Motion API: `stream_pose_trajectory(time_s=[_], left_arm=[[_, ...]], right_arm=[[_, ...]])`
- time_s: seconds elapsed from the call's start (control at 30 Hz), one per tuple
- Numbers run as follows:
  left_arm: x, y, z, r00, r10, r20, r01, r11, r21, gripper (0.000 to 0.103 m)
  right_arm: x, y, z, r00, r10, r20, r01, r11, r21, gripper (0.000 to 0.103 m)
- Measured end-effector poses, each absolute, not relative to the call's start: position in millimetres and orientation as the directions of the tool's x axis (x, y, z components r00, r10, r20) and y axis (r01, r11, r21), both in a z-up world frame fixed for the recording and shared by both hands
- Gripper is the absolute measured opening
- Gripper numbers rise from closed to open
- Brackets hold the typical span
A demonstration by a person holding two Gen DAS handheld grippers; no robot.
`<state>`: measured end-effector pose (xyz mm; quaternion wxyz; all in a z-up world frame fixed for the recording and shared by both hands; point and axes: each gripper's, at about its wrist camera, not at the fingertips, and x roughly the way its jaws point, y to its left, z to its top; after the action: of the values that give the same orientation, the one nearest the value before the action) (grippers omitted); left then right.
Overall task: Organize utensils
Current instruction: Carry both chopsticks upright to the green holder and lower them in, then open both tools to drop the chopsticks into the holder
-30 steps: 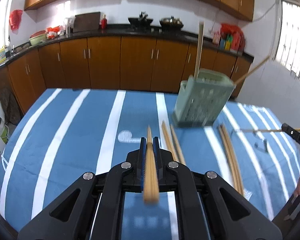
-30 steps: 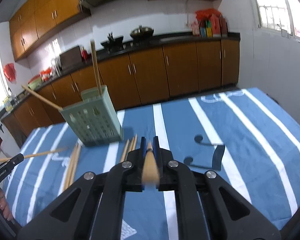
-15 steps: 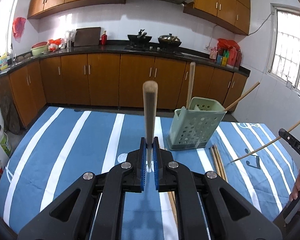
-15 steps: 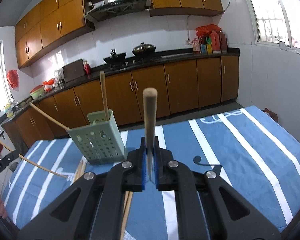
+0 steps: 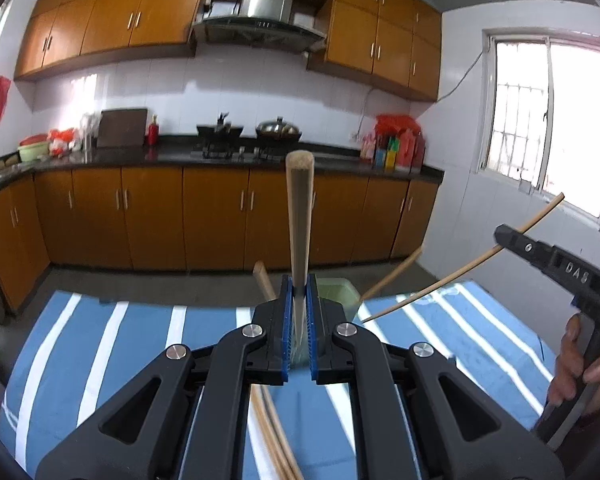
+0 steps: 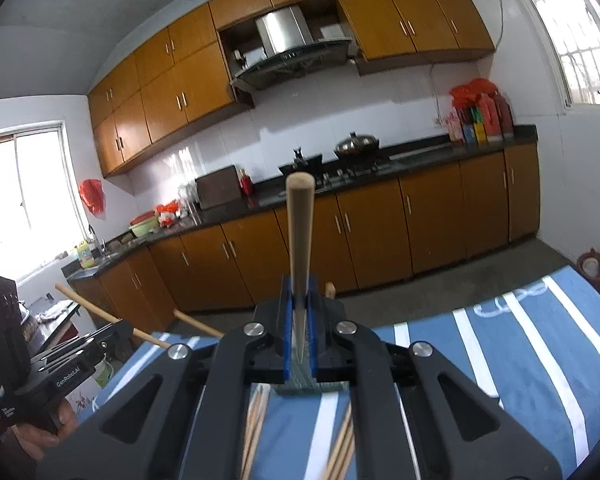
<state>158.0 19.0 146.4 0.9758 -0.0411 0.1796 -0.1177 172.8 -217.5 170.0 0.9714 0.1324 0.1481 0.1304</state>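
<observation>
Left gripper (image 5: 299,332) is clamped on a chopstick (image 5: 299,220), right gripper (image 6: 299,334) on another (image 6: 299,232); both sticks point up, prob. to drop end-first into the green holder (image 5: 340,288) just ahead; spare chopsticks (image 5: 276,432) lie on the cloth (image 5: 100,344).

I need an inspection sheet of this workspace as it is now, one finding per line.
Surface: table with blue and white striped cloth.
Job's things: green holder with chopsticks in it; loose chopsticks lying on the cloth.
Clutter: nothing seen.
Grippers: left claw shut on a chopstick; right claw shut on another chopstick.
Cables: wall cable near the window.
Surroundings: kitchen cabinets, stove with wok.
</observation>
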Motion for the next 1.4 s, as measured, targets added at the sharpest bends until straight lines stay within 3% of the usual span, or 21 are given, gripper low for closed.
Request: stream_pose_trajectory(time_s=[0.23,0.53,0.83,1.1,1.4], left_arm=[[193,9,161,0.934,-0.198,-0.297,0.172,0.979,-0.112,0.007],[234,1,132,0.899,-0.198,-0.391,0.157,0.978,-0.135,0.007],[249,0,109,0.866,-0.208,-0.455,0.155,0.976,-0.150,0.007],[241,7,119,0.876,-0.208,-0.435,0.144,0.974,-0.174,0.008],[224,14,134,0.901,-0.197,-0.387,0.135,0.974,-0.181,0.008]], right_arm=[[204,-197,179,0.940,0.254,-0.230,-0.198,0.950,0.240,0.007],[260,-179,146,0.898,0.249,-0.362,-0.179,0.960,0.217,0.008],[275,-169,124,0.873,0.243,-0.423,-0.173,0.965,0.198,0.008],[266,-176,129,0.885,0.232,-0.403,-0.159,0.965,0.207,0.021],[234,-190,144,0.912,0.212,-0.351,-0.142,0.966,0.216,0.025]])
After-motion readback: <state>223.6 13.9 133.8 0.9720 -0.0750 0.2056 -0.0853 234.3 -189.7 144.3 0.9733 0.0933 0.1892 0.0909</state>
